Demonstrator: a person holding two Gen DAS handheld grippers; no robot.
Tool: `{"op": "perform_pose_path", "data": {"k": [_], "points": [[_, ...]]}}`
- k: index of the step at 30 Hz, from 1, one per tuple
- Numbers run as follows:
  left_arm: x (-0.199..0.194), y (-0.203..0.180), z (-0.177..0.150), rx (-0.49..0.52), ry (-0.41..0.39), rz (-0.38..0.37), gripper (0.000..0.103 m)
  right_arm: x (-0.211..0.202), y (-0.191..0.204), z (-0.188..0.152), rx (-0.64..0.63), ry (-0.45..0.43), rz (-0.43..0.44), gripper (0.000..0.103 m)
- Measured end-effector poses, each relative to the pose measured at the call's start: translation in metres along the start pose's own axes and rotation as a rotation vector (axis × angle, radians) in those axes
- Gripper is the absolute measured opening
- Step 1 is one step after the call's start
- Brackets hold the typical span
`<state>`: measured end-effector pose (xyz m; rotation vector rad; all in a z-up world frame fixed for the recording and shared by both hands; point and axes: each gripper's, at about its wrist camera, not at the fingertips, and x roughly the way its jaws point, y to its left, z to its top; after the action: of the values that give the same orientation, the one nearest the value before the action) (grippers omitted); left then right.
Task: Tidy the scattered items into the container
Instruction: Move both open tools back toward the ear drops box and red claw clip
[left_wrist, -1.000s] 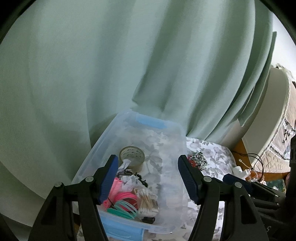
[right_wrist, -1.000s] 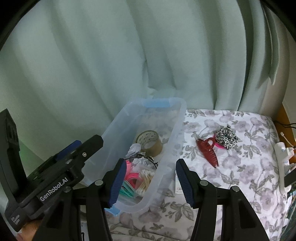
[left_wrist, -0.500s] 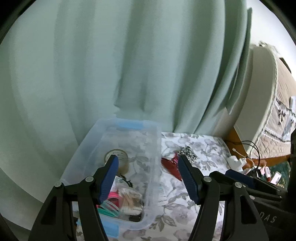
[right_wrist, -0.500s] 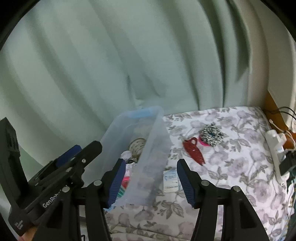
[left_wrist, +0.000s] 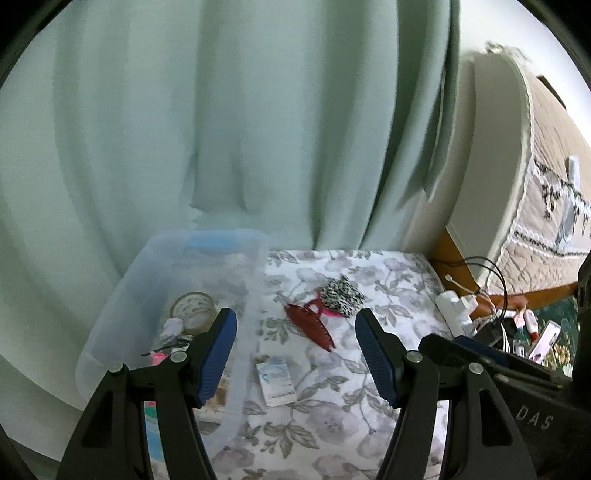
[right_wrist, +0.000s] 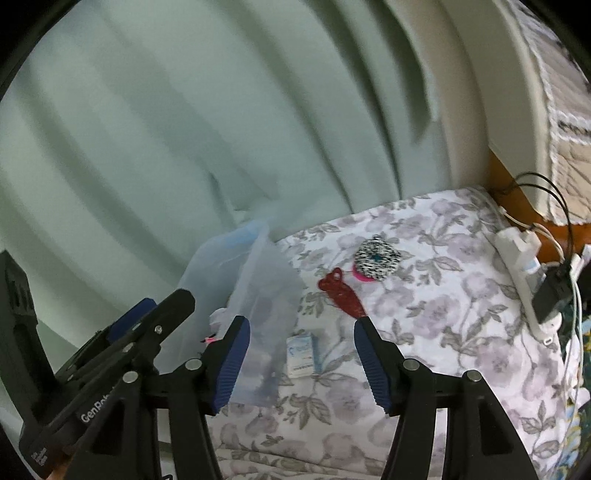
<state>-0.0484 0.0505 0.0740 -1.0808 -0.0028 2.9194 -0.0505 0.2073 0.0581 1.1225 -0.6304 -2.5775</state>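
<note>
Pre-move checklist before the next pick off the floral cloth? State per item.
1. Left gripper open and empty: ok.
2. Right gripper open and empty: ok.
3. Items left outside the clear bin: not ok. The red hair claw, the black-and-white scrunchie and the small white packet lie on the floral cloth.
4. Packet free of neighbours: ok, it lies apart from the claw and beside the bin wall.
5. Claw free of neighbours: cannot tell, its loop end meets the scrunchie and a pink item under it.
6. Room in the bin: ok, bare floor shows behind the tape roll.
</note>
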Motion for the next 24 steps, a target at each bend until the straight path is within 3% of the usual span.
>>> {"op": "perform_pose_path", "data": {"k": [11,17,24], "points": [[0.036,-0.016,-0.017,0.006,0.1,0.007,0.072,0.008,-0.043,-0.001,0.081,0.027,-0.052,0.068],[0.059,-0.019,-0.031,-0.006,0.164,-0.001,0.072,0.025,-0.058,-0.006,0.107,0.068,-0.066,0.075],[0.089,-0.027,-0.046,-0.014,0.233,-0.008,0.072,0.046,-0.076,-0.01,0.132,0.119,-0.084,0.076]]}}
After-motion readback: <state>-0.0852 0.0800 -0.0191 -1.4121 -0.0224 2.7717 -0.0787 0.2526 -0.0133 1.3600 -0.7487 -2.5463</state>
